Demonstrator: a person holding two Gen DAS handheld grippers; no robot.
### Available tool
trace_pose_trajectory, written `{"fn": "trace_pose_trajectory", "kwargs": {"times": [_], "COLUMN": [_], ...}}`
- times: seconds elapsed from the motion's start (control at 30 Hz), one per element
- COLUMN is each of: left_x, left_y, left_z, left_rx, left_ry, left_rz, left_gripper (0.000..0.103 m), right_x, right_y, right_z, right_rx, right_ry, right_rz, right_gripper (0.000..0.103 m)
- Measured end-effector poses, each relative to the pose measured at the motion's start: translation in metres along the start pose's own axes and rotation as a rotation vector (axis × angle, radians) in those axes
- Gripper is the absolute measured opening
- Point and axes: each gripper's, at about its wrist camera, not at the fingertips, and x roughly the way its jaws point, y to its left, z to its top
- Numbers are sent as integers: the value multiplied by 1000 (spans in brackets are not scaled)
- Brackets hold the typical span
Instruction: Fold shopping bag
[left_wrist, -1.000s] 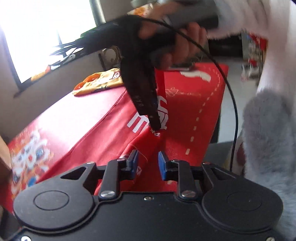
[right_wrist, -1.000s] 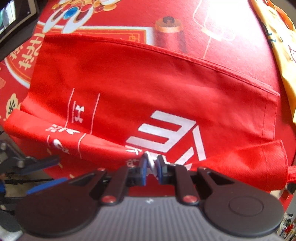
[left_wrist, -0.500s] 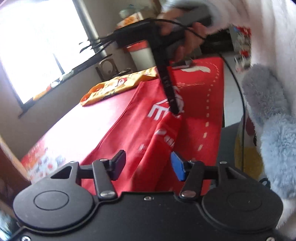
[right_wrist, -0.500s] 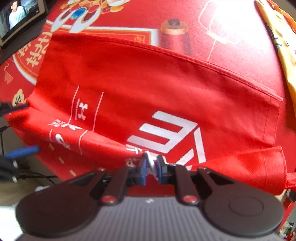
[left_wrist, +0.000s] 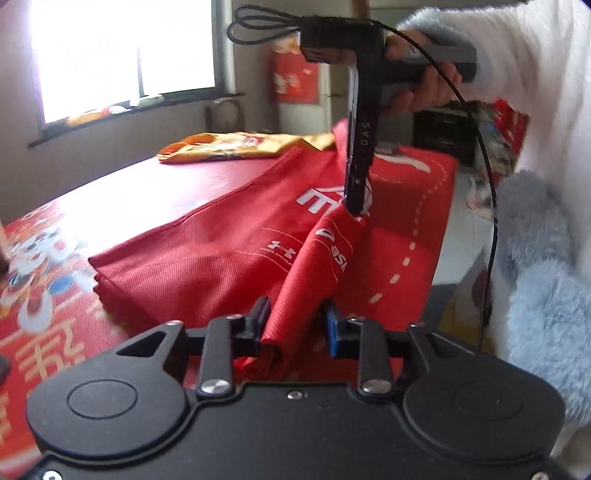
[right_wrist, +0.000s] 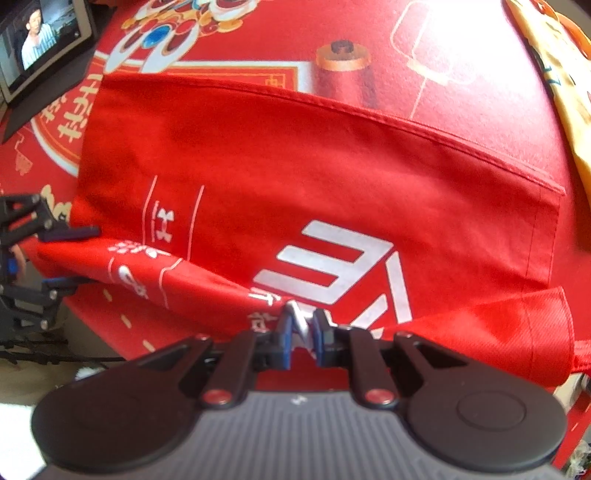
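The red shopping bag (left_wrist: 207, 254) lies flat on the table, white logos up, its near edge lifted into a ridge. My left gripper (left_wrist: 295, 328) has its jaws closing on a rolled fold at one end of that ridge, and the fabric fills the gap between the pads. At the other end my right gripper (left_wrist: 354, 212) points straight down from a hand (left_wrist: 424, 85). In the right wrist view, the right gripper (right_wrist: 301, 328) is shut on a pinch of the bag (right_wrist: 295, 177) at the white print. The left gripper (right_wrist: 70, 258) straddles the edge at far left.
A red printed tablecloth (left_wrist: 147, 184) covers the table, whose near edge drops off just past the bag. A yellow bag (left_wrist: 236, 147) lies at the far side. A tablet (right_wrist: 40, 48) stands at one corner. A fluffy sleeve (left_wrist: 535, 258) fills the right.
My left gripper's jaws spread wide, moved along the lifted edge, then narrowed around the rolled fold. The right gripper kept its pinch and sank a little.
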Motion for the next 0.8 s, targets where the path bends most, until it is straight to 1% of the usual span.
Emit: {"fn": "trace_pose_trajectory", "kwargs": {"times": [0.1, 0.17, 0.23, 0.27, 0.33, 0.43, 0.47, 0.5, 0.7, 0.8], "left_x": [-3, -4, -5, -5, -7, -5, -6, -6, -6, -6], "left_y": [-6, -10, -7, -4, 4, 26, 33, 38, 53, 61], "left_z": [-2, -3, -4, -5, -10, -27, -32, -34, -29, -29], "left_rx": [-73, -130, -205, -272, -377, -629, -701, -751, -925, -962], "left_ry": [-11, -19, -28, -38, -56, -93, -96, -96, -15, 17], "left_rz": [14, 25, -7, -43, -91, -163, -180, -190, -181, -191], "left_gripper": [27, 27, 26, 24, 23, 22, 21, 21, 21, 22], "right_x": [4, -4, -24, -34, -51, -52, -52, -51, -52, -53], "right_y": [-8, -10, -13, -15, -15, -6, -5, -1, 11, 15], "right_z": [-2, 4, 16, 22, 33, 32, 31, 28, 11, 4], "right_rx": [-3, -4, -6, -7, -10, -16, -20, -26, -75, -99], "right_ry": [-12, -18, -31, -37, -51, -82, -92, -110, -193, -222], "right_rz": [28, 44, 55, 60, 68, 64, 61, 56, 17, -1], "right_gripper": [14, 14, 15, 15, 15, 15, 15, 15, 16, 16]}}
